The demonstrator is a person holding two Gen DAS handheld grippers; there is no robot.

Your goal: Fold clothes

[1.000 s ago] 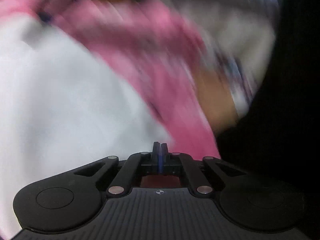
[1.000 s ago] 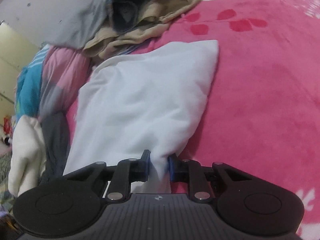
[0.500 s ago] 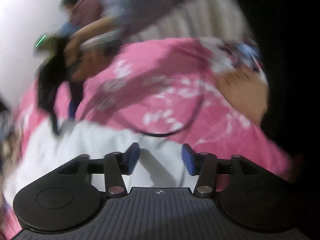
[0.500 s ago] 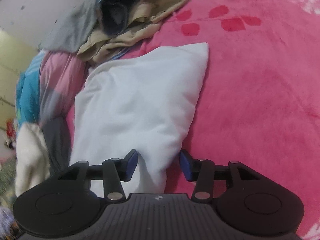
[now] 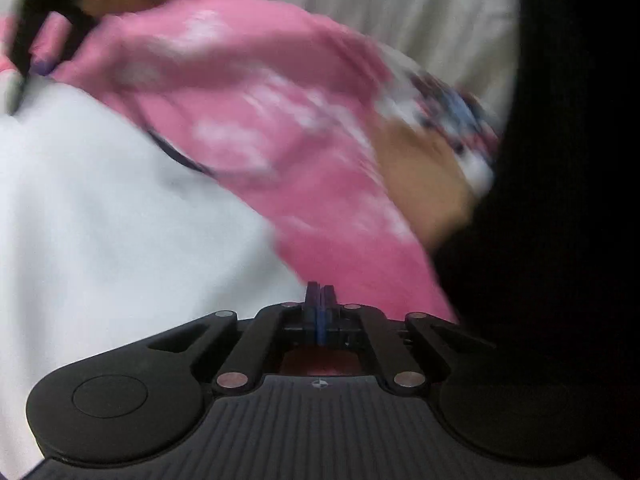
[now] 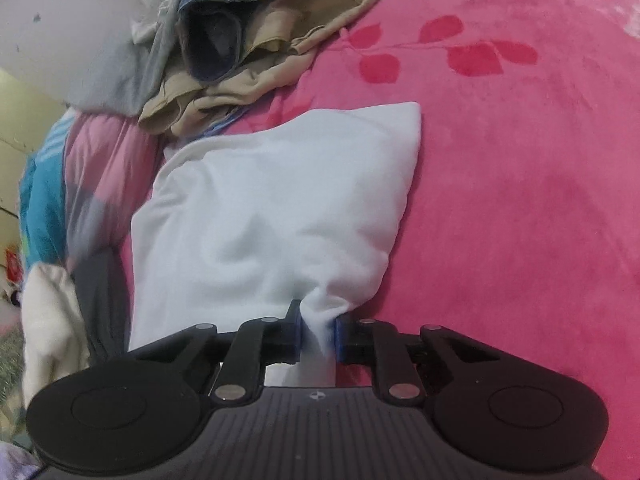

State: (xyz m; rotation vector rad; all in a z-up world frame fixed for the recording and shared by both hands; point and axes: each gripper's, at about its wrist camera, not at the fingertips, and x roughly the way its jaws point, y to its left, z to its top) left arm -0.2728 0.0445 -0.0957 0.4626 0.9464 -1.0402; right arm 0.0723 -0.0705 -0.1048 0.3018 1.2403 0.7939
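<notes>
- Left wrist view, blurred: left gripper point(image 5: 319, 300) has its jaws pressed fully together at the edge where the white garment point(image 5: 120, 220) meets the pink blanket point(image 5: 260, 120); whether any cloth is caught between them cannot be told.
- White garment fills the left half of this view, lying on the pink blanket.
- A dark handheld device point(image 5: 40, 32) with a hand on it shows at top left, touching the garment's far edge; detail is lost to blur.
- Right wrist view, sharp: right gripper point(image 6: 317, 334) has its jaws closing on a bunched near edge of the white garment point(image 6: 272, 208), and the blue pads point(image 6: 297, 336) press the cloth.
- The garment lies folded flat on the pink blanket point(image 6: 520, 200).
- A clothes pile point(image 6: 248, 40) sits beyond it, just past the far edge.
</notes>
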